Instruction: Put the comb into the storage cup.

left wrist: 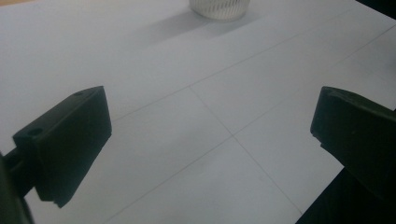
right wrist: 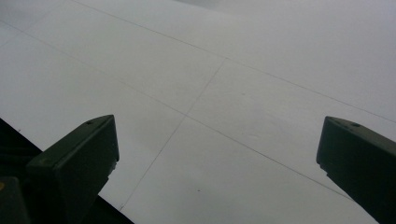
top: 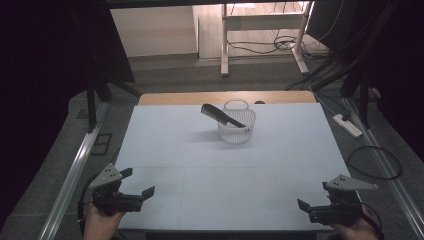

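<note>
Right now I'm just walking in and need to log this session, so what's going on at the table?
A person sits at a white table with a two-jaw gripper in each hand. The left gripper and right gripper rest at the near corners, jaws open, holding nothing. Toward the far side stands a small white basket with a black comb lying tilted across its rim, one end sticking out to the left. Nothing is being handled at this moment.
</note>
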Action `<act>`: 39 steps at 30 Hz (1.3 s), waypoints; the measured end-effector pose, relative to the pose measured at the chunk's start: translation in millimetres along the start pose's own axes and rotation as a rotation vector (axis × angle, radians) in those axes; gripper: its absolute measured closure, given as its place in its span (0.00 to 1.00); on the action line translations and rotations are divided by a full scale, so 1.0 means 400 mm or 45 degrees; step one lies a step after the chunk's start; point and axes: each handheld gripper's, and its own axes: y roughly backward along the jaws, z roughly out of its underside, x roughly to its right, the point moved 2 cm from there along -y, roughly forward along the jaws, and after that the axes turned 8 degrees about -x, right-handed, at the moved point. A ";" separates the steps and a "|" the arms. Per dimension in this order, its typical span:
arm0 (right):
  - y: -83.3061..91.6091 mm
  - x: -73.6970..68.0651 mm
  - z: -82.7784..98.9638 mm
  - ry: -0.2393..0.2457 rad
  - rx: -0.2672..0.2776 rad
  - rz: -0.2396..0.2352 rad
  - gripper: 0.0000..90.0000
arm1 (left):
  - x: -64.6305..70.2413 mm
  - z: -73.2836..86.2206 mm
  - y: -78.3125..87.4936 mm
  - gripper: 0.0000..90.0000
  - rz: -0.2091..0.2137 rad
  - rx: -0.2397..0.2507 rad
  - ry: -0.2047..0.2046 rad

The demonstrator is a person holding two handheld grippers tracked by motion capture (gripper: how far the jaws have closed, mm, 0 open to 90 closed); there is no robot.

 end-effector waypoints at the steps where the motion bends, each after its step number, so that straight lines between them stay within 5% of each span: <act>1: 0.000 0.000 0.000 -0.001 0.000 0.002 0.00 | 0.000 0.002 0.001 0.00 0.001 -0.001 -0.001; 39: 0.005 0.014 0.002 -0.042 0.015 0.046 0.00 | 0.035 0.084 0.044 0.00 -0.073 -0.055 0.030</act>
